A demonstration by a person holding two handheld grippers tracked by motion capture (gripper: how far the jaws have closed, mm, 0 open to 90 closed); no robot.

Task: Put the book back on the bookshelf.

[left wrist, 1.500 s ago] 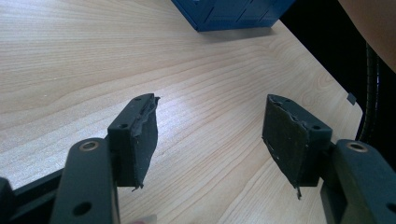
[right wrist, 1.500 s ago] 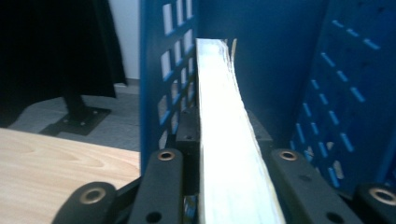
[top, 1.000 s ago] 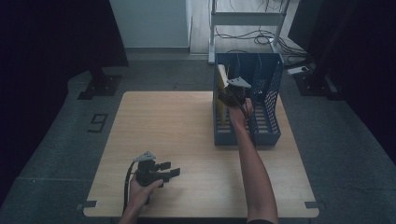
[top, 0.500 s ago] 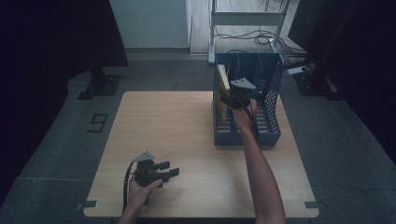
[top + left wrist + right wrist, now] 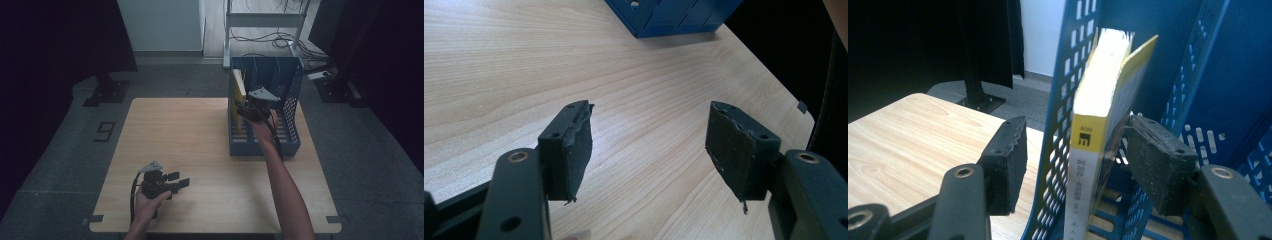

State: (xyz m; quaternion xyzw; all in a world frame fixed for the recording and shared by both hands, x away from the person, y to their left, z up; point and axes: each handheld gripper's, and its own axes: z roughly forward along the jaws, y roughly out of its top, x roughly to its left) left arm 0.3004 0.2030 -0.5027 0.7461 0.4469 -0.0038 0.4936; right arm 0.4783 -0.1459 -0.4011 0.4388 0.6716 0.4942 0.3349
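A yellow-covered book [image 5: 1098, 100] stands upright in the leftmost slot of a blue perforated file rack [image 5: 292, 100], against its left wall [image 5: 1068, 60]. My right gripper [image 5: 245, 111] straddles that wall and the book [image 5: 239, 87]. One pad is outside the wall with a gap, the other is inside next to the cover. Its jaws [image 5: 1079, 124] have just been opening and do not clamp the book. My left gripper [image 5: 181, 180] rests low over the bare wooden table [image 5: 175, 130] near the front edge. Its jaws [image 5: 649, 145] are open and empty.
The rack stands at the table's far right; its corner [image 5: 674, 15] shows ahead of the left gripper. Bare wood [image 5: 524, 60] lies to the left and in the middle. A metal shelf frame [image 5: 265, 20] and cables stand on the floor beyond the table.
My right hand has drawn back a little toward the near side, away from the book, which stays in its slot. The left hand has not moved.
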